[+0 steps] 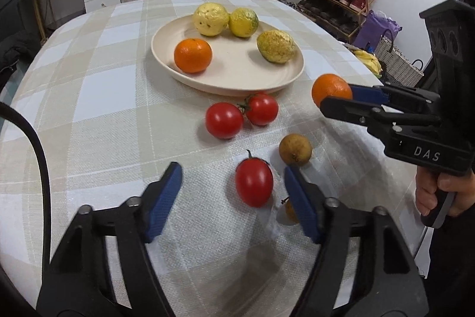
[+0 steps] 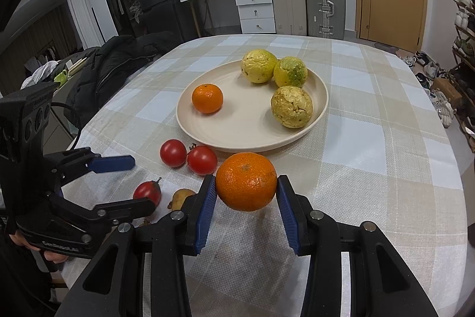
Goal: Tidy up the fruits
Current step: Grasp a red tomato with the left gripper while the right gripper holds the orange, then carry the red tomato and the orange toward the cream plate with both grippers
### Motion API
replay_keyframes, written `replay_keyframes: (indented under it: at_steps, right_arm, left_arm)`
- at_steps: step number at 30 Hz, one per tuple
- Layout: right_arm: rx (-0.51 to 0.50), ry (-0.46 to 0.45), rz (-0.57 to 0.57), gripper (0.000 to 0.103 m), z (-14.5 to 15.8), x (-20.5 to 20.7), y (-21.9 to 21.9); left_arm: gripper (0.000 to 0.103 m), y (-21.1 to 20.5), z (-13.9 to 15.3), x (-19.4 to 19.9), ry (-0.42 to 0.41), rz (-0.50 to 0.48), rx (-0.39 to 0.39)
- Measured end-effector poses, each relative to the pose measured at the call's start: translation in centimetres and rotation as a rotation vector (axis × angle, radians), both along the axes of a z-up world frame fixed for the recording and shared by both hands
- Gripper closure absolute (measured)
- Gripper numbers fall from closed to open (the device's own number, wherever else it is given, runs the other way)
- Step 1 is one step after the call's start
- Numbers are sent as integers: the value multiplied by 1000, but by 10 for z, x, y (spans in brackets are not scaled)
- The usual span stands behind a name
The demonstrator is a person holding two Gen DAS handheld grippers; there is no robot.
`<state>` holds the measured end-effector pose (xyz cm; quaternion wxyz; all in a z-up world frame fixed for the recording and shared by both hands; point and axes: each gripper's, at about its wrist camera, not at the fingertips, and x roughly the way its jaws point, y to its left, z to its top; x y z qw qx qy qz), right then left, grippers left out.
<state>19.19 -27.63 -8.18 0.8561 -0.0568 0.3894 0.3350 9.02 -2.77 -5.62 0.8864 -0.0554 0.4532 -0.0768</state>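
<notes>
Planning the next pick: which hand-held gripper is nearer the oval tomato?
Left. The left hand-held gripper is open with the oval tomato between its fingers; the right hand-held gripper is off to the side, holding an orange.

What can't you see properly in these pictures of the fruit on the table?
- A small brown fruit: left wrist view, mostly hidden behind the left gripper's blue finger pad.
- The brown round fruit: right wrist view, partly covered by the right gripper's finger.
- The underside of the held orange: faces away in both views.
- The yellow things beyond the table edge: left wrist view, too small to identify.
</notes>
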Motion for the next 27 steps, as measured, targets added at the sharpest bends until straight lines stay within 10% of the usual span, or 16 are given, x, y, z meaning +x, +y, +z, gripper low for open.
replay_keyframes:
  at_steps: [10, 27]
  right_arm:
    - [0, 0, 1, 61, 0, 0, 0]
    - [7, -6, -2, 61, 0, -1, 0]
  left_arm:
    - [79, -2, -3, 1, 23, -48, -61]
    - [79, 11, 11, -4, -57, 0, -59]
